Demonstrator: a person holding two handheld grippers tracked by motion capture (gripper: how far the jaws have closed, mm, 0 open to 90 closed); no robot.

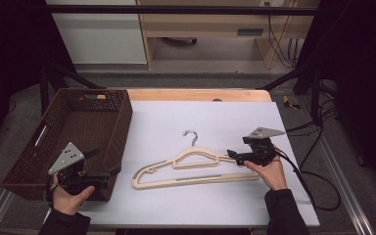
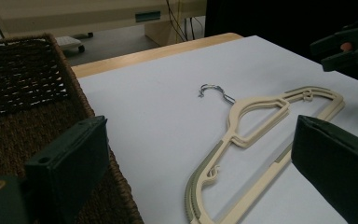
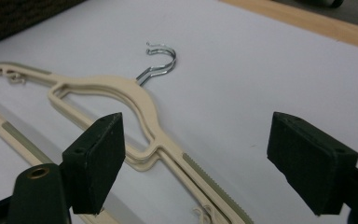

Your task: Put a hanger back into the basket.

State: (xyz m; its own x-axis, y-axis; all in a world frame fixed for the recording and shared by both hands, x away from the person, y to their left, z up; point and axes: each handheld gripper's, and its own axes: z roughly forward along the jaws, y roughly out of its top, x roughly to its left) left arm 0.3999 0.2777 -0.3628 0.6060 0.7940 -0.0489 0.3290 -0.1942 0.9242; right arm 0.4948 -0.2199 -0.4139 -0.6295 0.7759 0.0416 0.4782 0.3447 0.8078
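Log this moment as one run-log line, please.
work: pick up hanger | right gripper: open, jaws astride hanger's arm, not gripping | left gripper: open, beside basket | hanger: flat on table

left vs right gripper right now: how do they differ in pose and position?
The left gripper sits by the wicker basket, off the hanger; the right gripper sits at the hanger's right shoulder. In the left gripper view the hanger lies ahead, past the jaws; in the right gripper view its arm runs between the jaws, untouched. In the high view the two point toward each other. Shared: both open, gripping nothing.
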